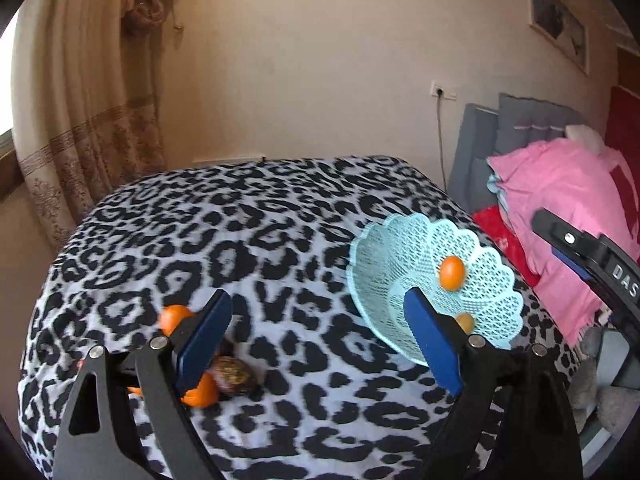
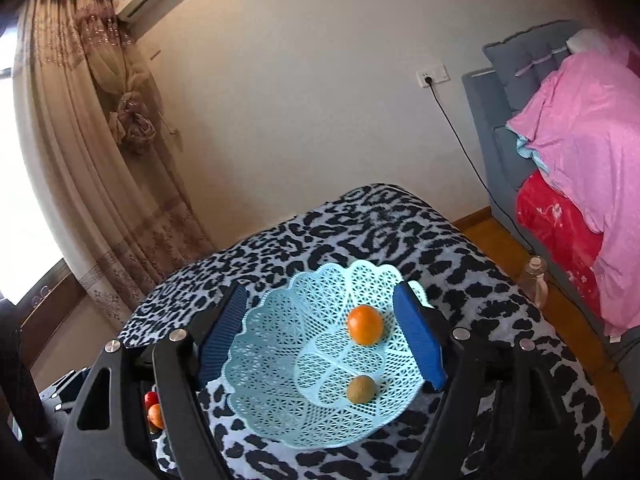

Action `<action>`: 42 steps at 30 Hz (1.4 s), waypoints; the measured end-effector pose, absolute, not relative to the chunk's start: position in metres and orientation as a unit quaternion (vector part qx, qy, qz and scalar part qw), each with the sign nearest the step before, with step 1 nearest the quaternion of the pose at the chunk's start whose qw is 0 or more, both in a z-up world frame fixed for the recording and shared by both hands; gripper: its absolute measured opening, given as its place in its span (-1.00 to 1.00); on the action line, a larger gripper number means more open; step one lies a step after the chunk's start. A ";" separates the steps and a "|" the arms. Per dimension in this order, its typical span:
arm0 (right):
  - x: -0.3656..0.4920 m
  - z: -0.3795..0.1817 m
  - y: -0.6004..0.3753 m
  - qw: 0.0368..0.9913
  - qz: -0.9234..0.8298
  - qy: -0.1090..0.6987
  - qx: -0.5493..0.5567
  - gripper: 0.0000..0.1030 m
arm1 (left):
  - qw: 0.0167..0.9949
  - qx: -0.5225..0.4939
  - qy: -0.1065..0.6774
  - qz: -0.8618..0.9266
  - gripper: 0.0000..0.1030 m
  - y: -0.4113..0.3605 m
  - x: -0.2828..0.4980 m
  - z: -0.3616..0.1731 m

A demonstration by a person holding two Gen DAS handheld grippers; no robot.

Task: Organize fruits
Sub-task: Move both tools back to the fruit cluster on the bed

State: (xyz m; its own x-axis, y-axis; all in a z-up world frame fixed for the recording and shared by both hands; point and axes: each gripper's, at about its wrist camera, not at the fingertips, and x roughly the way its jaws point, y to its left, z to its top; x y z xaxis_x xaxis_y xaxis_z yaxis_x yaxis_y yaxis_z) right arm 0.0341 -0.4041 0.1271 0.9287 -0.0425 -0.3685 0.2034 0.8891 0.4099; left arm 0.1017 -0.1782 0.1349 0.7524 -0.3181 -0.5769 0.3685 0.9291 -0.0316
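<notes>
Over the leopard-print desk point(image 1: 280, 220), the left hand-held gripper point(image 1: 320, 340) hangs with its blue fingers point(image 1: 202, 344) spread wide, nothing between them. Beside its left finger sit two oranges point(image 1: 174, 318) and a dark mottled fruit point(image 1: 234, 374), touching in a loose cluster. To the right, the pale blue lattice fruit basket point(image 2: 280, 360) holds one orange point(image 2: 365, 325) and a small brownish-green fruit point(image 2: 361, 389), apart from each other. The right hand-held gripper point(image 2: 320, 340) is spread too, hovering over the basket, gripping nothing. A pink blanket point(image 2: 580, 120) lies piled on the right.
</notes>
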 end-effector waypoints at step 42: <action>0.031 0.128 -0.323 0.966 0.038 0.200 0.160 0.64 | 0.917 -0.035 0.395 -0.047 0.19 -0.024 0.147 0.050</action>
State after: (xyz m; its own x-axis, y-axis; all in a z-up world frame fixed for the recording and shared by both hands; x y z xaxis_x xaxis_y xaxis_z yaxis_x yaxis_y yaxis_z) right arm 0.0310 -0.3232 0.1280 0.9172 0.1373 -0.3741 -0.0094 0.9459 0.3243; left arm 0.1471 -0.0237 0.0495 0.6833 -0.1134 -0.7212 0.0575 0.9932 -0.1017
